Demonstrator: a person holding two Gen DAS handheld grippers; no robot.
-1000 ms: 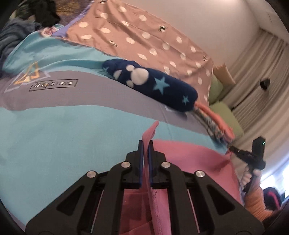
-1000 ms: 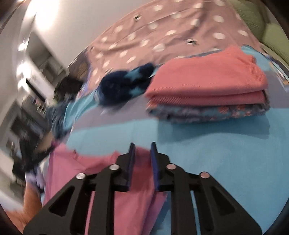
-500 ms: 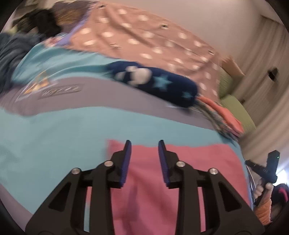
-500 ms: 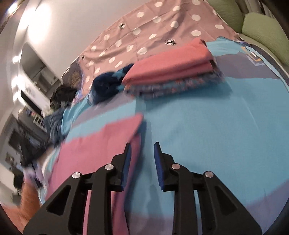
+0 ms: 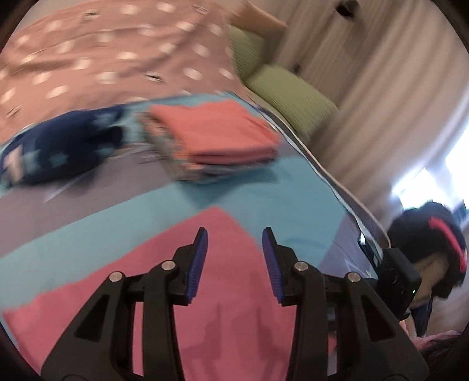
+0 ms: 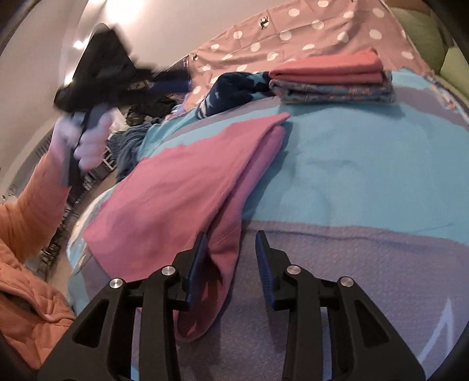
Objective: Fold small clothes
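Bedding in turquoise and grey bands [image 6: 351, 164] carries the work, with a dotted mauve quilt [image 6: 293, 26] behind it. On the bed lies the pink garment [image 6: 181, 181], folded once lengthwise, one long edge doubled over.

Both tools have nothing in their grip. The left tool [image 5: 234, 258] hangs over the pink cloth with its jaws opening and nothing pinched between them. The right tool [image 6: 231, 258] sits low at the garment's near end; its jaws are opening too, the cloth's tip lying between them but not pressed.

By my reading, one fold is laid and the next is due: a crosswise fold to shorten the strip. That calls for each tool to find a corner of one short end, close on both layers, and carry them over evenly without dragging the lower layer.

Only the right wrist view shows the person's left hand [image 6: 88, 137] and orange sleeve [image 6: 35, 211] holding the other tool aloft, plus the doubled edge. The left wrist view, blurred, gives instead the curtains [image 5: 381, 88], green cushions [image 5: 287, 93], and the stack of folded clothes [image 5: 217, 137] from above, beside a navy starred item [image 5: 58, 152].
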